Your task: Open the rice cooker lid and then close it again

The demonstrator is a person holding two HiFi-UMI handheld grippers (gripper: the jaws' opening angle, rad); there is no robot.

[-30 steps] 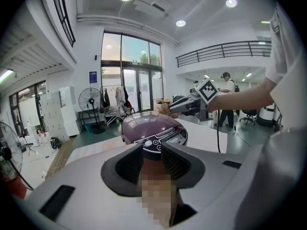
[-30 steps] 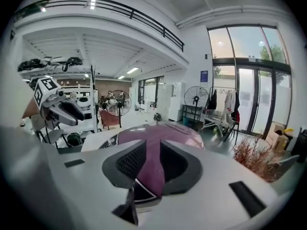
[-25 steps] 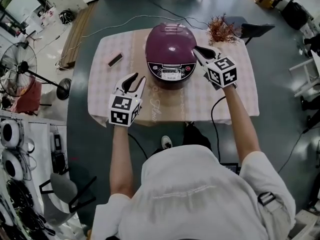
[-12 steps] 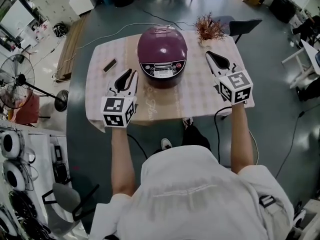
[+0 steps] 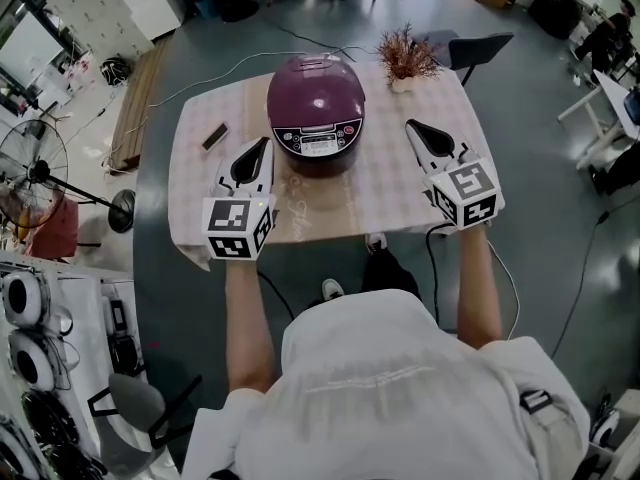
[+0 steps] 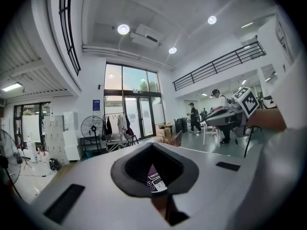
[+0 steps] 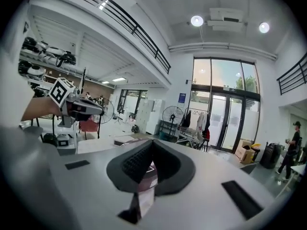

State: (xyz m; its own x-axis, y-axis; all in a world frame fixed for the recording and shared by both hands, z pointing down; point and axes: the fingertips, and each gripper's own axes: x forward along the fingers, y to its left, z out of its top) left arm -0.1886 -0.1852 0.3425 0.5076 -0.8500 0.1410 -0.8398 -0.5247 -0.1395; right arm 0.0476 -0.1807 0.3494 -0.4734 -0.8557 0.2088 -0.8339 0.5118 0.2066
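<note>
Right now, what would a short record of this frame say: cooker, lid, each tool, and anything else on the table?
cooker: purple, on the table, control panel facing the person
lid: closed
left tool: shut, empty, by the cooker's left front, no contact seen
right tool: shut, empty, right of the cooker, apart from it
other things: dried plant at the far right of the table; small dark bar on the left
</note>
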